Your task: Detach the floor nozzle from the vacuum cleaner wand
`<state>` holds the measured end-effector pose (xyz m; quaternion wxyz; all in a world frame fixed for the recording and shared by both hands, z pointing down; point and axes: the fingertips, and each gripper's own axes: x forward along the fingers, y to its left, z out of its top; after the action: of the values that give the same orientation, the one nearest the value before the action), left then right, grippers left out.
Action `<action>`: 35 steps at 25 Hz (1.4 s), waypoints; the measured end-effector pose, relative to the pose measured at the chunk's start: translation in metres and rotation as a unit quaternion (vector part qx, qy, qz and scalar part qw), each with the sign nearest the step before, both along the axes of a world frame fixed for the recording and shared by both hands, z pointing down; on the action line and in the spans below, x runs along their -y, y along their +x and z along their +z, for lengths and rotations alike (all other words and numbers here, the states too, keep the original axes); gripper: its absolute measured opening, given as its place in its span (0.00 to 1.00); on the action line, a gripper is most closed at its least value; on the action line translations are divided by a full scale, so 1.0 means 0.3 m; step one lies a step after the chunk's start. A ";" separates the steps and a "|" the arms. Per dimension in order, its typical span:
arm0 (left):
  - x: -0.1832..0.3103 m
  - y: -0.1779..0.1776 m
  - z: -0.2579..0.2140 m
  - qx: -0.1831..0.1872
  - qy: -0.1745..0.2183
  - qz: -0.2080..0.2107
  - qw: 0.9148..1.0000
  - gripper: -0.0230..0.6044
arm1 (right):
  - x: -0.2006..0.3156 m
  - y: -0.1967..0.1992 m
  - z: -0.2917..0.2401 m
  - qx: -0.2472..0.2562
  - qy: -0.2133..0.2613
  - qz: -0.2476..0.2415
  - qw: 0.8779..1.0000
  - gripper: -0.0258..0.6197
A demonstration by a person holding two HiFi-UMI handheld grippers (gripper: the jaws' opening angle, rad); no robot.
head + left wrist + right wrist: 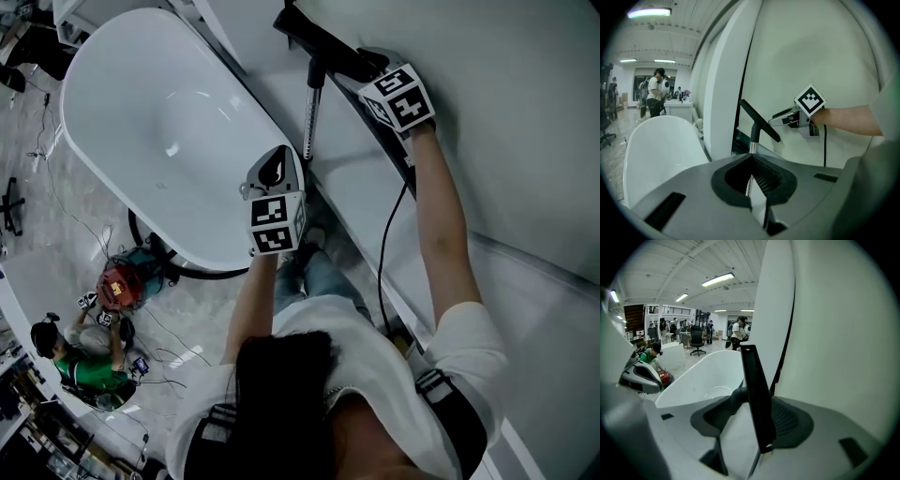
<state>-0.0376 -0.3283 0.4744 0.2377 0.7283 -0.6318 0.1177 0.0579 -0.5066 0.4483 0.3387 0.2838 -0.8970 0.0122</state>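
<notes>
Room: a large open hall, with strip lights (717, 279) on the ceiling. Several standing people (739, 331) and an office chair (697, 342) are seen far back.

Floor (56, 253): pale and glossy, crossed by thin cables. A white bathtub (141, 122) stands on it, and broad white panels (487, 112) rise just beside the tub. A person in green (80, 361) is crouched on the floor near a red object (117, 284), well apart from the work.

Floor nozzle (323, 45): a black bar in front of the white panels, beyond the tub's end. It is joined by its black neck to the silver wand (312, 117).

Left tool (281, 169): jaws are closed on the wand's tube, below the neck.

Right tool (373, 64): jaws are wide apart with the nozzle bar standing between them. No pad is seen pressing on it. A black cable (386, 244) hangs down from this tool.

Not resolved:
- The wand's lower run is covered by the left tool.
- The catch between neck and tube is too small to be made out.
- Whether the nozzle touches the panels cannot be told.
- The red object cannot be identified.
</notes>
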 end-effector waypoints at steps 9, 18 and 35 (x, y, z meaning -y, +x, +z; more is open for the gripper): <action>0.036 -0.021 0.028 0.004 -0.004 -0.017 1.000 0.03 | 0.082 -0.024 0.081 -0.044 -0.009 -0.032 0.998 0.48; 0.040 -0.043 0.066 -0.001 -0.015 -0.035 0.999 0.03 | 0.128 -0.030 0.169 -0.101 -0.039 -0.066 0.992 0.48; 0.036 -0.079 0.108 -0.005 -0.024 -0.058 0.998 0.03 | 0.176 -0.080 0.308 -0.166 -0.061 -0.119 0.977 0.48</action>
<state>-0.0613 -0.3392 0.5069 0.2646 0.6851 -0.6688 0.1155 0.0339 -0.5593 0.5407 0.4983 0.1518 -0.8534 -0.0206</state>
